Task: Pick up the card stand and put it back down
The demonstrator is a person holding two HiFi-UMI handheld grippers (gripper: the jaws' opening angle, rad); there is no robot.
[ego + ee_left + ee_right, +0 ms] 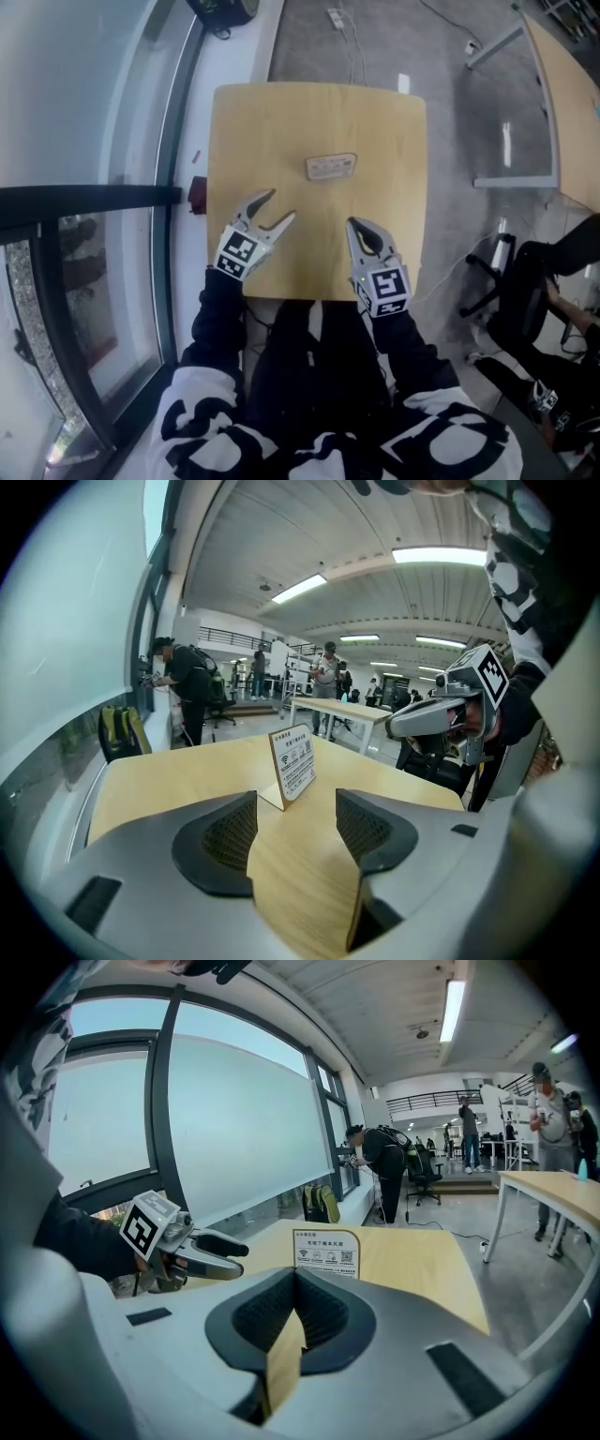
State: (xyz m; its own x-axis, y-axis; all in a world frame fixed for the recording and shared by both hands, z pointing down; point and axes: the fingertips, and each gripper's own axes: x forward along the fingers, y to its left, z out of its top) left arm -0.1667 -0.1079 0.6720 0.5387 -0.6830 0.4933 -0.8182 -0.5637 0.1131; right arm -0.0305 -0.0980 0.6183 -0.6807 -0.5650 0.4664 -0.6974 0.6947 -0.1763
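- The card stand (331,167) is upright on the table (234,122), about midway across its width and toward the far half, with nothing touching it.
- Its long axis runs side to side, roughly parallel to the table's near edge. Its printed face (326,1251) is turned toward the person.
- The stand lies ahead of both grippers and between their lines. It is up and to the right of the left gripper (280,206), and up and slightly to the left of the right gripper (354,227).
- Both grippers are well short of the stand and look about equally near, so neither hand is clearly closer.
- The left gripper's jaws are spread wide with nothing between them. In the left gripper view the stand (296,764) sits in line with that gap, seen partly edge-on.
- The right gripper's jaws are pressed together and hold nothing. The stand shows just above their tips in the right gripper view.
- Judged from this, the left gripper is the readier one for the pick. It would have to travel forward and close across the stand's thin panel rather than along its length.
- A second table (572,103) and a dark chair (525,300) stand off to the right, well apart from the work.
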